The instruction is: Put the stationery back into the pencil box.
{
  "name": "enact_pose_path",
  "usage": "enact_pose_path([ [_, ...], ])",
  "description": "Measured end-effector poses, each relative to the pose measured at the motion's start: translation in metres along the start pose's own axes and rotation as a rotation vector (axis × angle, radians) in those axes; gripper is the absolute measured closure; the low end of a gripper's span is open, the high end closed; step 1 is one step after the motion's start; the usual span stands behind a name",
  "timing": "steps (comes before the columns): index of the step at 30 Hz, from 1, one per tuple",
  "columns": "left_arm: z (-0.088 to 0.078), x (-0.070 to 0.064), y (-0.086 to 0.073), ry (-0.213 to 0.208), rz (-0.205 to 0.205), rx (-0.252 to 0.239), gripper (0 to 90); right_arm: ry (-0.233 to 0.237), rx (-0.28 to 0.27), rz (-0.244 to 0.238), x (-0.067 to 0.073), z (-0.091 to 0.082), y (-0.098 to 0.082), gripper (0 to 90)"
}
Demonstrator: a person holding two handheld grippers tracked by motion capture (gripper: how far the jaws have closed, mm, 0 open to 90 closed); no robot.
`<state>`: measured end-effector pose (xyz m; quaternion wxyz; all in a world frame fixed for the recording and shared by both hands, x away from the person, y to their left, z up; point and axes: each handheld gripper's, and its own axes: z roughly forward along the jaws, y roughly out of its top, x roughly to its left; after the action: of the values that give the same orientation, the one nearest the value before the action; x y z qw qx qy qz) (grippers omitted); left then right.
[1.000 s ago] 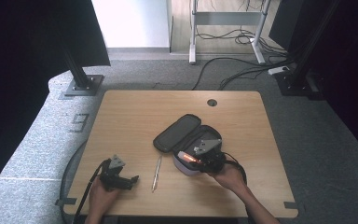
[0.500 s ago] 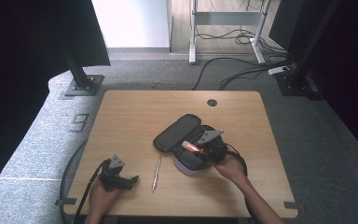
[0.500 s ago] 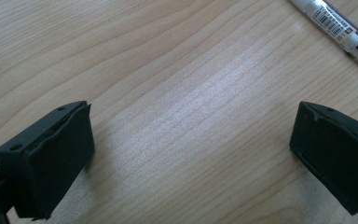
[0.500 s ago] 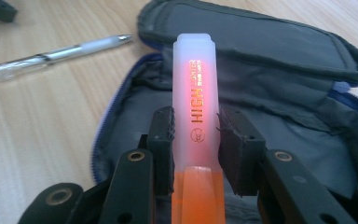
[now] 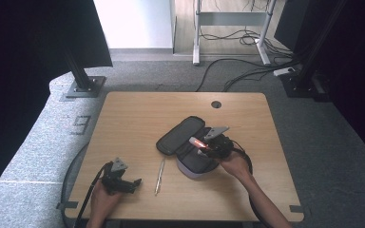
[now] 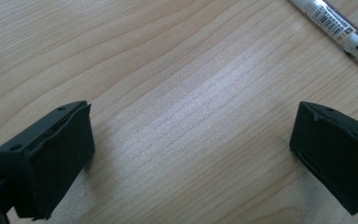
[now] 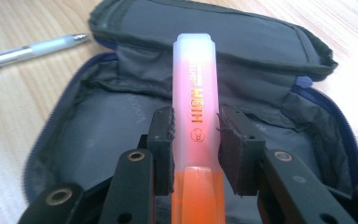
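Observation:
My right gripper [image 5: 204,146] [image 7: 195,133] is shut on an orange highlighter [image 5: 197,142] [image 7: 193,102], its clear cap pointing away from me. It hangs just over the open grey pencil case [image 5: 183,140] [image 7: 121,116], whose lid lies flat on the far side. A white pen [image 5: 159,176] [image 7: 28,50] [image 6: 340,29] lies on the table left of the case. My left gripper [image 5: 132,184] [image 6: 186,154] rests low on the wooden table [image 5: 138,118] near the front left corner, jaws wide open with bare wood between them.
A round cable hole [image 5: 216,104] sits near the table's far edge. Grey carpet surrounds the table, with a black stand base [image 5: 83,87] at the back left and cables [image 5: 247,71] on the floor at the back right.
My right gripper has carried the highlighter away from me and to the right, over the open pencil case. The left gripper has stayed put.

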<state>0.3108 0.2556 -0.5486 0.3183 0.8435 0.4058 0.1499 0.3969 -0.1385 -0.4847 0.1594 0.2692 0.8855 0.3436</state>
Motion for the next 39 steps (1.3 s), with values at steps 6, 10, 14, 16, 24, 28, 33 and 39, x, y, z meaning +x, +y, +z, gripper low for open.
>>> enact_pose_path([
  [6,0.0,0.0,0.0,0.0,-0.001,0.0,0.0,-0.022,0.009,0.016,-0.009,0.007,-0.003,65.5],
  [10,0.0,0.0,0.0,0.0,-0.001,0.0,0.0,-0.038,0.016,0.028,-0.013,0.01,-0.005,65.5],
  [14,0.0,0.0,0.0,0.0,-0.001,0.0,0.0,-0.051,0.024,0.034,-0.019,0.014,-0.009,65.5],
  [16,0.0,0.0,0.0,0.0,-0.001,0.0,0.0,-0.053,0.027,0.04,-0.021,0.017,-0.012,65.5],
  [24,0.0,0.0,0.0,0.0,-0.001,0.0,0.0,-0.062,0.043,0.056,-0.027,0.025,-0.018,65.5],
  [28,0.0,0.0,0.0,0.0,-0.001,0.0,0.0,-0.048,0.055,0.061,-0.028,0.028,-0.02,64.7],
  [33,0.0,0.0,0.0,0.0,-0.001,0.0,0.0,-0.057,0.044,0.078,-0.03,0.027,-0.021,59.6],
  [39,0.0,0.0,0.0,0.0,-0.001,0.0,0.0,-0.062,0.038,0.083,-0.032,0.024,-0.02,58.4],
])
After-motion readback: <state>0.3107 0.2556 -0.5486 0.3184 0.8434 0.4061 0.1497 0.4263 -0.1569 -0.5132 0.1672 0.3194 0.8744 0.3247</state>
